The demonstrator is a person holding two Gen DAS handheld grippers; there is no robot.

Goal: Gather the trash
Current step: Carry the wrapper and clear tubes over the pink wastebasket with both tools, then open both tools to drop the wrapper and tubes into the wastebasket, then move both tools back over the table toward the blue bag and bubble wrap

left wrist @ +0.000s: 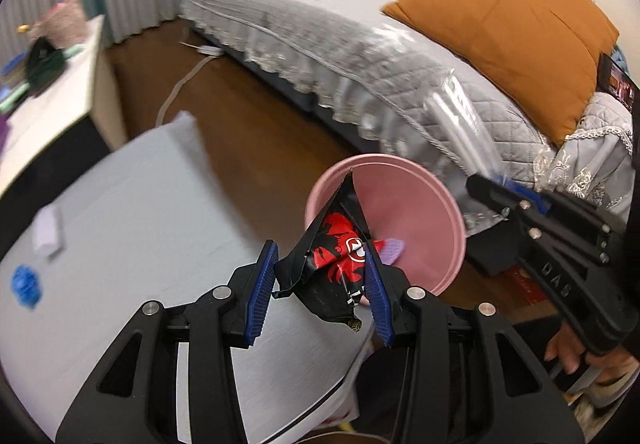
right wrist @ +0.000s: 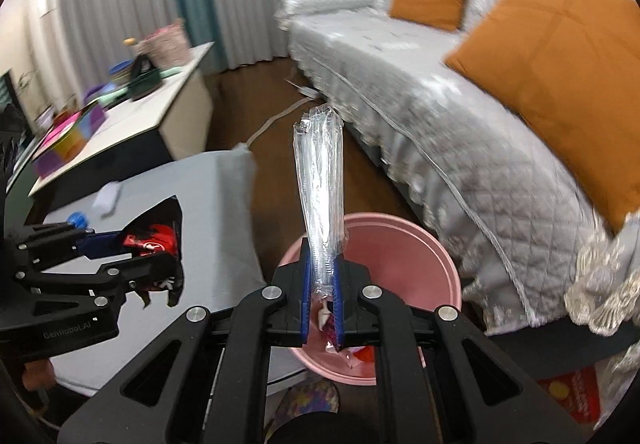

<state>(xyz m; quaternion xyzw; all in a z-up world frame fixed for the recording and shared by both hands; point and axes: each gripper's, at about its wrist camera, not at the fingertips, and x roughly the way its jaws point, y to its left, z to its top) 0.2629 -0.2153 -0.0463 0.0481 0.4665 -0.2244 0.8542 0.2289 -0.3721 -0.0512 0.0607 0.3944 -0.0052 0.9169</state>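
Gripping a crumpled black-and-red snack wrapper [left wrist: 340, 264], the left gripper [left wrist: 326, 292] is being held over the near edge of a grey-covered table [left wrist: 132, 203], its blue pads [left wrist: 262, 284] pressed against the wrapper from both sides. The wrapper is standing up between the jaws, its peak showing against the inside of a pink bin [left wrist: 420, 211] that is sitting on the brown floor [left wrist: 240, 111] between the table and a sofa [left wrist: 360, 43]. A scrap of lilac material [left wrist: 392, 250] is lying inside the bin.

A long clear plastic sleeve [right wrist: 320, 183] is being clamped by the right gripper [right wrist: 322, 304], whose jaws are nearly together on its lower end; the sleeve is rising upright from the pads, and its bottom tip is hanging below them over the bin's mouth. From this view the left gripper is seen at the left, beside the table, with the wrapper in its jaws.

Still on the table are being left a blue bottle cap [left wrist: 26, 286] and a small white piece of paper [left wrist: 50, 230], both blurred. The sofa is being covered by a quilted grey throw with two orange cushions [left wrist: 508, 31] on it. A hand [left wrist: 568, 348] is being seen on the right gripper's handle.
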